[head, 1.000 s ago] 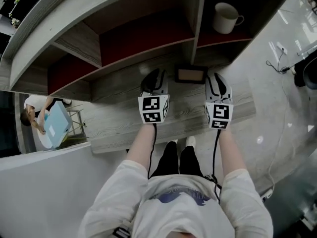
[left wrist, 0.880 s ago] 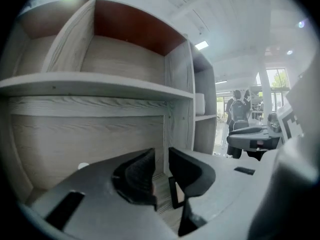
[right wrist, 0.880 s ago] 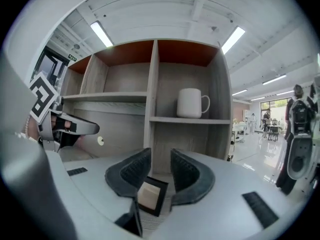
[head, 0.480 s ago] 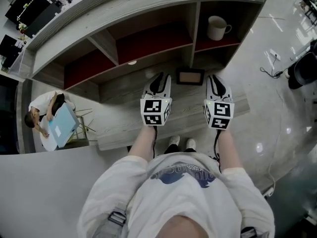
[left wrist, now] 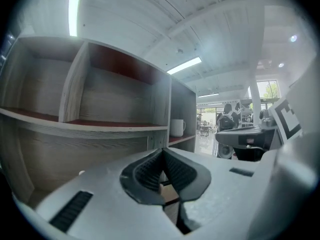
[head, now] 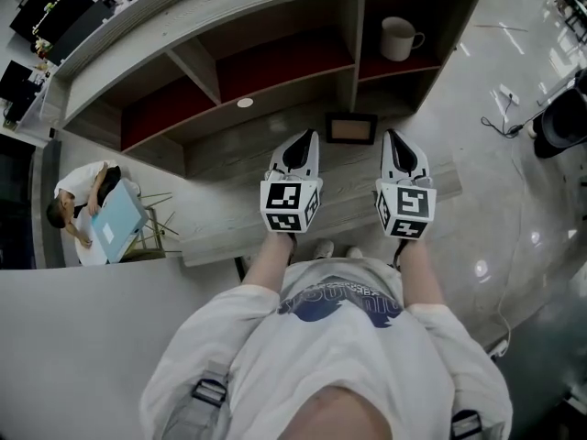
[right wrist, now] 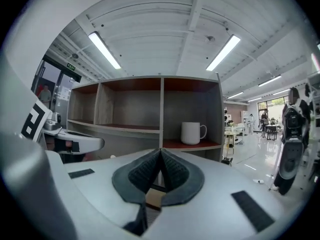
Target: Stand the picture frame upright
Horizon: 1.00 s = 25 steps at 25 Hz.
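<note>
Items counted: one picture frame (head: 351,128), one white mug (head: 399,38), one shelf unit (head: 229,7), one small white disc (head: 244,103), two grippers: left gripper (head: 309,136), right gripper (head: 393,134)

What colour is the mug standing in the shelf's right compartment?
The mug is white; the right gripper view shows it best.

The picture frame (head: 351,128) has a black border around a tan middle. The surface (head: 229,200) and the shelf (head: 353,44) are pale grey wood grain, and the shelf's compartments are lined dark red. The mug (head: 398,38) is white. The left gripper (head: 306,136) and the right gripper (head: 393,134) are white with black pads, each with a cube of black-and-white square markers. The floor (head: 514,200) is glossy grey.
</note>
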Available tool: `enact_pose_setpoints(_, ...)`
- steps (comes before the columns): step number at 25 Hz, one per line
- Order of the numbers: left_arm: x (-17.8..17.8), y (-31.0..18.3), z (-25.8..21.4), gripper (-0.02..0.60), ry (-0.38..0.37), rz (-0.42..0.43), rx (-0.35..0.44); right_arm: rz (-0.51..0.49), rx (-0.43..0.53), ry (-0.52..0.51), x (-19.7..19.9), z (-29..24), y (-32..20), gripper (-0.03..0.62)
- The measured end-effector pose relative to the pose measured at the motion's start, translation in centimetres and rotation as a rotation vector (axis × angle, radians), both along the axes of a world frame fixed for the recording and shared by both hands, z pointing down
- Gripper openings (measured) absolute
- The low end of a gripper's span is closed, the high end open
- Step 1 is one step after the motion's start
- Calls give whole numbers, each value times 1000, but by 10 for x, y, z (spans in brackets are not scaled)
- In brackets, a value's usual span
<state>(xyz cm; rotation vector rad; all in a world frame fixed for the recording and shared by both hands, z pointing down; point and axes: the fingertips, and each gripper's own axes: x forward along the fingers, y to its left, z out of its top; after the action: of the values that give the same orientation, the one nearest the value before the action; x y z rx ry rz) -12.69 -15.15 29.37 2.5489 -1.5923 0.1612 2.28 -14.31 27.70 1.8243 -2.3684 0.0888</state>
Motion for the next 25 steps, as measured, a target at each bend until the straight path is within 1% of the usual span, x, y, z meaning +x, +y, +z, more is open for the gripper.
enact_pose_setpoints(3,-1,1,-6,6,-67,-19,57,-17,11,9,-2,-5,3,-2)
enact_pose_setpoints(4,0,1,-7,6,-75,-22,67,-16,16,10,-1,-6,3,-3)
enact_pose_setpoints(12,0,0,-13,6,-57,-22,80,-27,58,21,-3,-14,5,-3)
enact_pose_setpoints(17,-1,4,-19,6,-40,-18,110,-16,91,77,-4,-15,7,-3)
enact_pose_setpoints(20,-2,6,-20,6,-42,-18,119,-10,105,42,-2,-20,8,-3)
enact_pose_setpoints(25,-4,10,-24,6,-40,-22,130,-17,137,24,0,-30,12,-3)
